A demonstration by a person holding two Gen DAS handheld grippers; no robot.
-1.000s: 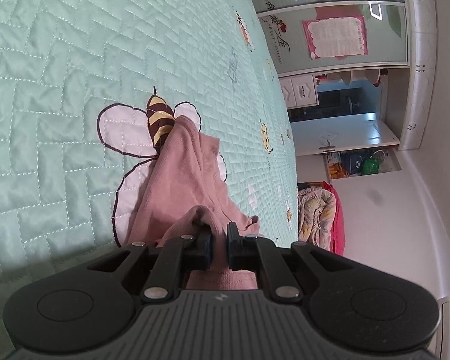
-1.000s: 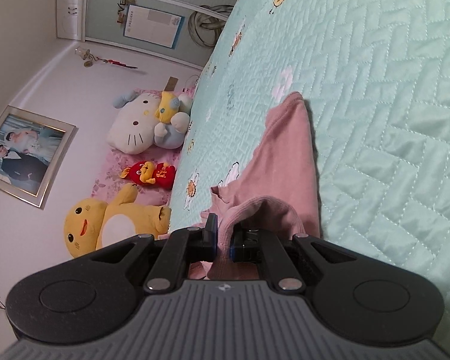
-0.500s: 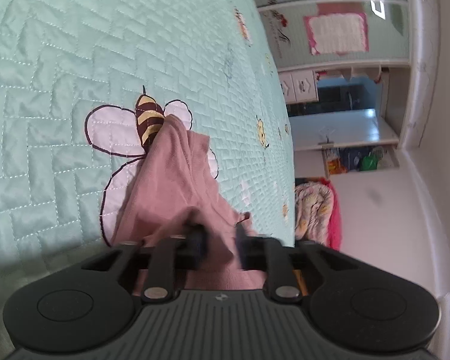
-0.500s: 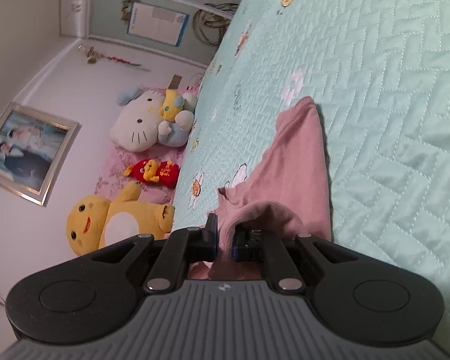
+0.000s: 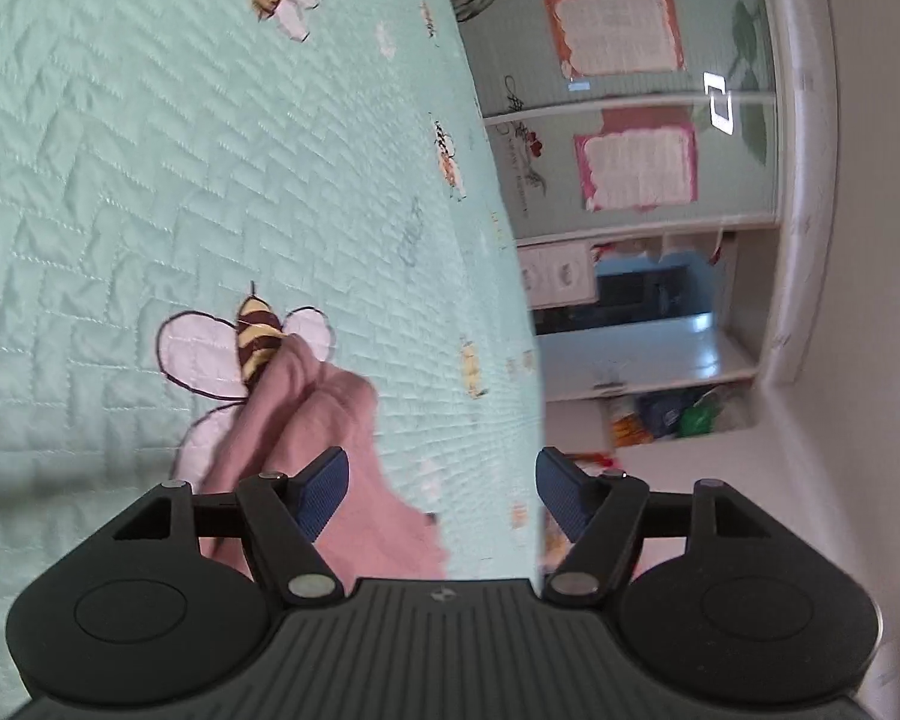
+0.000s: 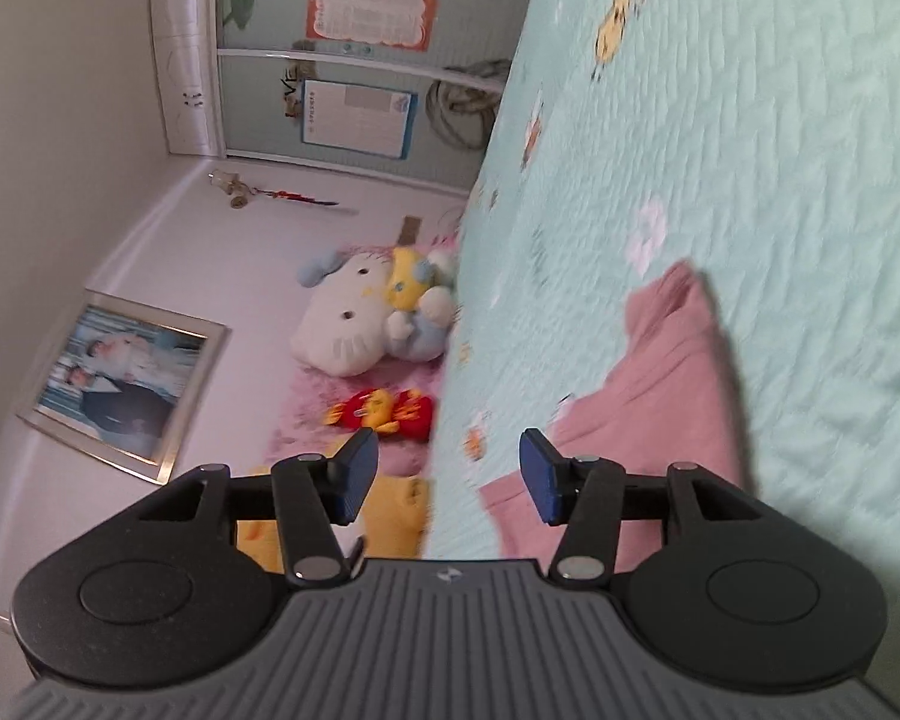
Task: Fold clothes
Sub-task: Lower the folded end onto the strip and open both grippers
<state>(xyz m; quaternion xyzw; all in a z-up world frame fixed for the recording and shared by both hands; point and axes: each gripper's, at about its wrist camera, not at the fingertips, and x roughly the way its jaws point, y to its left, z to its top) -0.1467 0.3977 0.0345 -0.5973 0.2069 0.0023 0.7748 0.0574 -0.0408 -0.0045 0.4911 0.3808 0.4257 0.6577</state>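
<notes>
A pink garment (image 5: 306, 438) lies bunched on the mint quilted bedspread (image 5: 210, 150), over a printed bee. My left gripper (image 5: 441, 489) hovers just above and to the right of it, open, with nothing between its blue pads. In the right wrist view the same pink garment (image 6: 654, 396) lies flat on the bedspread (image 6: 780, 150), partly behind the right finger. There my right gripper (image 6: 447, 474) stands open and empty, its gap over the bed's edge.
Plush toys (image 6: 378, 318) and a yellow plush (image 6: 390, 516) sit on the floor past the bed, below a framed photo (image 6: 120, 384). A wardrobe with posters (image 5: 630, 102) and a doorway (image 5: 642, 312) lie beyond the bed's other side.
Both grippers were shut on folds of the pink garment; both have opened and let it go. The garment now lies on the bedspread and both cameras have pulled back.
</notes>
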